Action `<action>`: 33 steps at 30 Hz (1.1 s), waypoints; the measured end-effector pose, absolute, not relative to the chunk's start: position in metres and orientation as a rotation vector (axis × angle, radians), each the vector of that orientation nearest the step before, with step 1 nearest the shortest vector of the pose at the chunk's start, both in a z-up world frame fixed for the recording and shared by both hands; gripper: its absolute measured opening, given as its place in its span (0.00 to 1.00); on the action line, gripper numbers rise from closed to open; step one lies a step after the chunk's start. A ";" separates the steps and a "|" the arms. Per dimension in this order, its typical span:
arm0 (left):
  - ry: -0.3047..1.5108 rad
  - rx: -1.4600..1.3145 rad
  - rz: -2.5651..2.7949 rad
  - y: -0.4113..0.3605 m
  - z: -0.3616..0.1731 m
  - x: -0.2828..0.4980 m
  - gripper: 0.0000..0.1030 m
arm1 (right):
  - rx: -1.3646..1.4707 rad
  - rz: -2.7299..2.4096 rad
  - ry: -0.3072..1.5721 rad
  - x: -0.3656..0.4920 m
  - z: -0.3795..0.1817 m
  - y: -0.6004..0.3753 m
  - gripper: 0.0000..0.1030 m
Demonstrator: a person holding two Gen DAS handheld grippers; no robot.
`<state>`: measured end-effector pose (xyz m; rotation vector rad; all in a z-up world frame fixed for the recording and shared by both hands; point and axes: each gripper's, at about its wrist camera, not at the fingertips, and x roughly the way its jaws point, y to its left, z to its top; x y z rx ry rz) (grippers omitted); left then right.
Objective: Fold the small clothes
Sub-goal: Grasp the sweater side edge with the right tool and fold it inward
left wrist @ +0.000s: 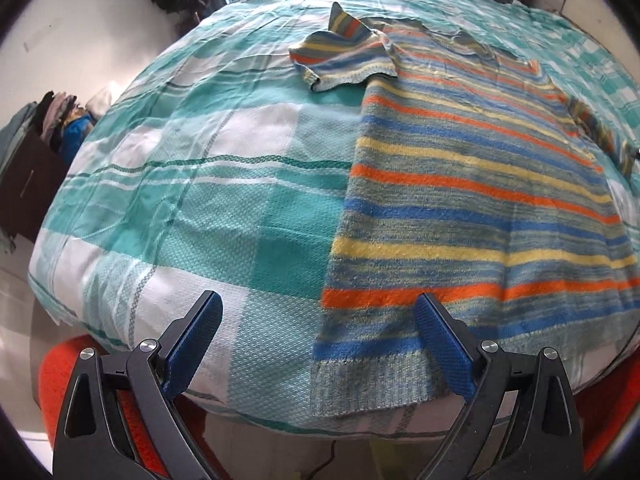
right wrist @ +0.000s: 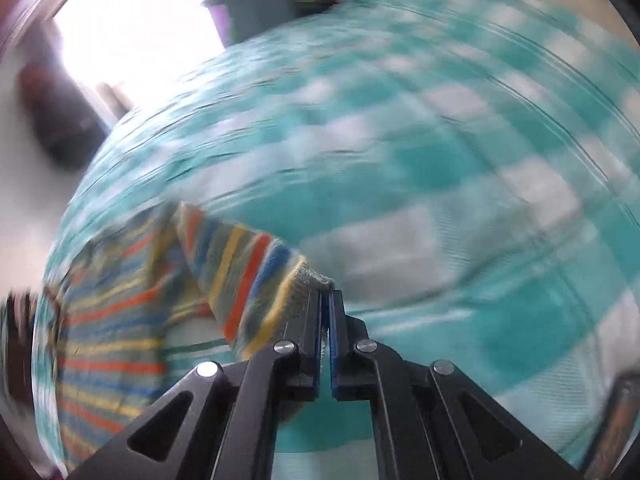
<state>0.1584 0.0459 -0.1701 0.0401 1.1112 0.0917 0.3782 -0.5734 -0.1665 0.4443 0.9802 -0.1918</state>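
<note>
L wrist: striped knit sweater w/ orange, blue, yellow bands (left wrist: 472,184) lies flat on the teal-and-white checked bedsheet (left wrist: 200,184), far sleeve (left wrist: 344,60) folded in. Left gripper (left wrist: 316,320) fingers spread wide, hovering over hem corner, holding nothing.

R wrist: heavy blur. Right gripper (right wrist: 325,300) fingers pressed together, pinching cuff of other sleeve (right wrist: 244,280), lifted off the sheet.

Step, prob: folding that sleeve in. Next: carry it across body, lay flat, release.

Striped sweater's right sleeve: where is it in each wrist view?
Left wrist: the sleeve sits at the far right edge, mostly cut off beside the sweater.
Right wrist: the sleeve runs centre-left, its cuff pinched in the right gripper.
Shared landmark: the teal-and-white checked bedspread.
</note>
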 end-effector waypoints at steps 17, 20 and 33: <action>1.134 0.049 0.090 0.042 -0.174 0.158 0.95 | 0.733 -0.112 0.938 0.317 -0.177 -0.584 0.56; 1.147 0.043 0.087 0.042 -0.178 0.158 0.95 | 0.891 -0.072 0.983 0.306 -0.202 -0.578 0.56; 1.165 0.029 0.109 0.052 -0.181 0.160 0.95 | 0.699 -0.179 1.029 0.316 -0.215 -0.598 0.05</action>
